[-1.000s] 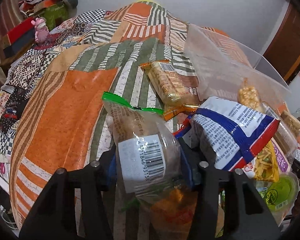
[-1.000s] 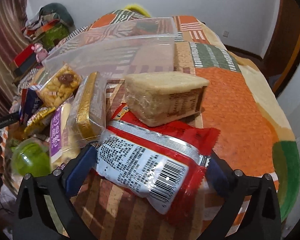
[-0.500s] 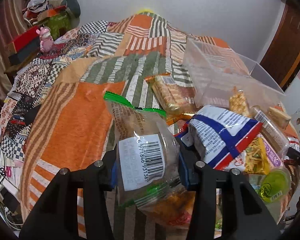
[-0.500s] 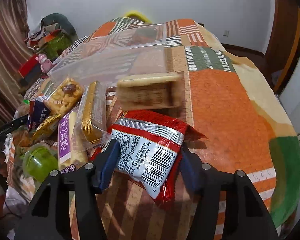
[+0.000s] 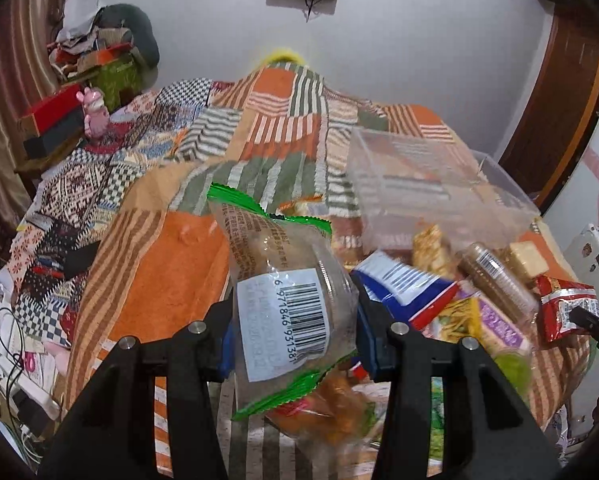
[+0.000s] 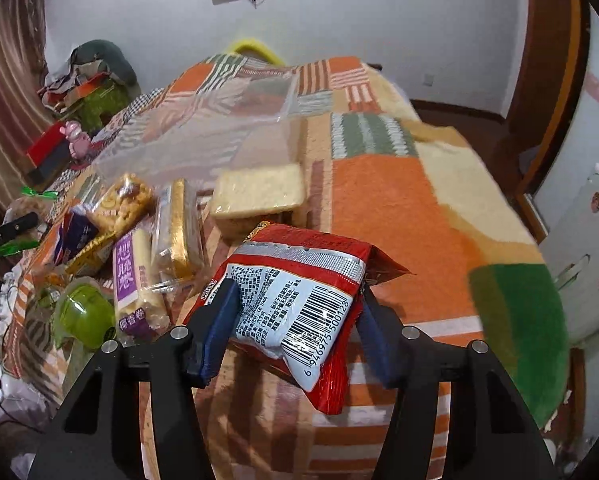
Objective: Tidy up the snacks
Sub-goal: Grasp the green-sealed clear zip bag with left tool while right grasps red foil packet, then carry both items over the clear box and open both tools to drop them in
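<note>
Left hand-held gripper (image 5: 293, 330): clenched on the clear packet with green seams (image 5: 287, 292), barcode label facing the camera. Over the last second the packet has been raised off the snack pile; it is now held clear above the patchwork bedspread (image 5: 139, 280), near the bed's left-front part, with the clear plastic bin (image 5: 431, 188) ahead and to the right.

Pile between the two grippers, at the bed's front edge: blue-and-white bag (image 5: 403, 284), gold-wrapped bar (image 6: 177, 232), purple-labelled roll (image 6: 133, 284), green jelly cup (image 6: 85, 314). None is yet in the bin, which appears empty.

Right hand-held gripper (image 6: 295, 312): a second ago its jaws were wide around the red packet (image 6: 299, 296); now the packet is clamped and lifted off the bedspread. The pale cake block (image 6: 259, 192) is left lying beside the bin's near wall.

Judgement: both pickups are secured; carrying to the bin is probably next.
</note>
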